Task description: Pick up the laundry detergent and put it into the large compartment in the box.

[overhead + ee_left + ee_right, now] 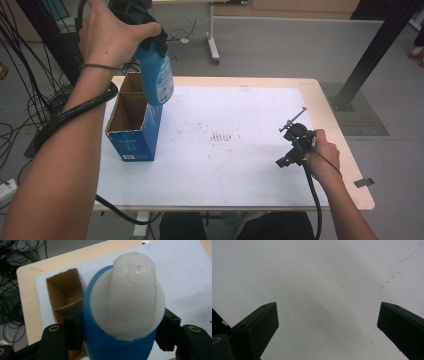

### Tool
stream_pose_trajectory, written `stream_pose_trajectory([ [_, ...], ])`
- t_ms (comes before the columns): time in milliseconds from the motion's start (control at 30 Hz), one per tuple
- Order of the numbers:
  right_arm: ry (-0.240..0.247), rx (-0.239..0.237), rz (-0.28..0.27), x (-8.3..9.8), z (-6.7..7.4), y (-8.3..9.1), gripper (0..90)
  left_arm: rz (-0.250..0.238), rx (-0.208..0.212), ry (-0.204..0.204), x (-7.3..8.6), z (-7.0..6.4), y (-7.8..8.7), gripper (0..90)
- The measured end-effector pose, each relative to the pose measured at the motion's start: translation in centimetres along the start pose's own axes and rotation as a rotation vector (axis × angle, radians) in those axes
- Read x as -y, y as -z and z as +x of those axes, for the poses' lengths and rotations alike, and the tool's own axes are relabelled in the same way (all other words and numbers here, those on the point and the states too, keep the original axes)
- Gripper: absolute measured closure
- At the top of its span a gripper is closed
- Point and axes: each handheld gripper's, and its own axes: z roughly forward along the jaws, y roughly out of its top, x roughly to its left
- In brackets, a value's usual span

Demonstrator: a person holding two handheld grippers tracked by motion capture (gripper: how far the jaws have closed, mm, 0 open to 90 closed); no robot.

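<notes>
1. The left gripper (150, 47) is raised above the table's far left corner, its jaws clamped on the sides of a blue bottle (156, 75) with a white cap.
2. In the high view the bottle hangs cap-down from the jaws and tilts slightly, its lower end just over the open top of a blue cardboard box (134, 135), at the box's right rim.
3. In the left gripper view the bottle (117, 345) is pinched between the two black jaws, one pressing on each flank of the blue body; the white cap (131, 295) points away from the camera, with the box opening (65, 293) below and to its left.
4. The box stands upright near the left edge of the white sheet (240, 165) that covers most of the wooden tabletop (345, 165); its flaps are open and its brown inside shows.
5. The right gripper (295, 145) rests low over the sheet close to the table's right edge, held in the person's right hand (324, 152), well apart from the box and bottle.
6. In the right gripper view its jaws are spread wide, with nothing between them and the white sheet (324, 277) beyond.
7. A thick black cable (75, 112) trails along the left forearm, and a thinner one (311, 192) runs back from the right gripper.
</notes>
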Motion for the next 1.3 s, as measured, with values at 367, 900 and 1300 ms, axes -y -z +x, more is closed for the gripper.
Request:
stream_pose_trajectory([
  [367,-0.004,0.001,-0.001,0.2,-0.1,0.1,3.3,-0.001,-0.045,0.113,1.4,4.0,0.3,37.5],
  [900,0.000,0.002,-0.006,0.2,0.0,0.1,3.3,0.008,-0.117,0.231,2.3,7.5,0.1,37.5],
  [1300,-0.004,0.001,-0.010,0.3,-0.1,0.1,3.3,0.020,-0.111,0.263,2.7,8.2,-1.2,37.6],
])
